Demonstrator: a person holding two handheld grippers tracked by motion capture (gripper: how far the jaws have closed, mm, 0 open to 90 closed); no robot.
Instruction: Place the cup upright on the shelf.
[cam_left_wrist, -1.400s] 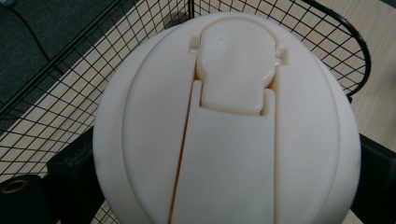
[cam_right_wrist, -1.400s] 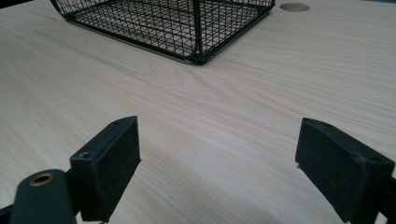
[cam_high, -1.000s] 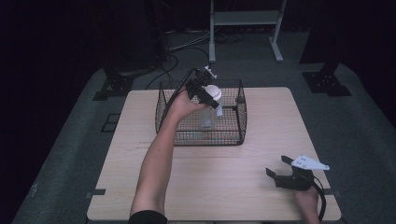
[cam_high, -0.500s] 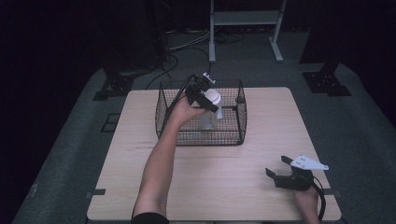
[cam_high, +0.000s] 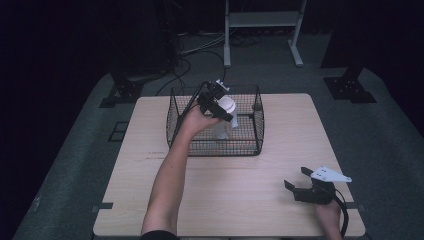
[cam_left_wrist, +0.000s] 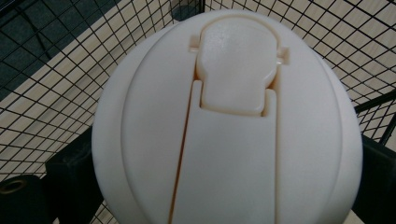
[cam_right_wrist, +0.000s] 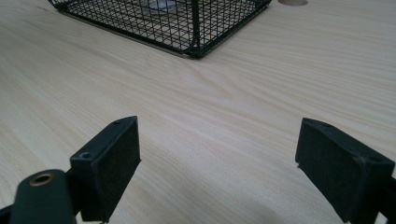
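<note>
Left tongs (cam_high: 220, 107) clamped on white-lidded bottle (cam_high: 223, 117) inside wire basket (cam_high: 256, 135), forearm outstretched (right tongs (cam_high: 299, 181) wide, empty).

Left arm: we see a bare forearm, with a dark sleeve edge at the bottom of the high view.
Left gripper (cam_high: 223, 109): we see a black body with a small pale block on top and a thin black cable looping from it.
Right gripper (cam_high: 299, 182): we see a black two-jaw frame topped by a grey three-cornered plate, trailing a black cable.
Right jaws: we note flat, matte black rectangular pads, and a brass-ringed screw hole at lower left.
</note>
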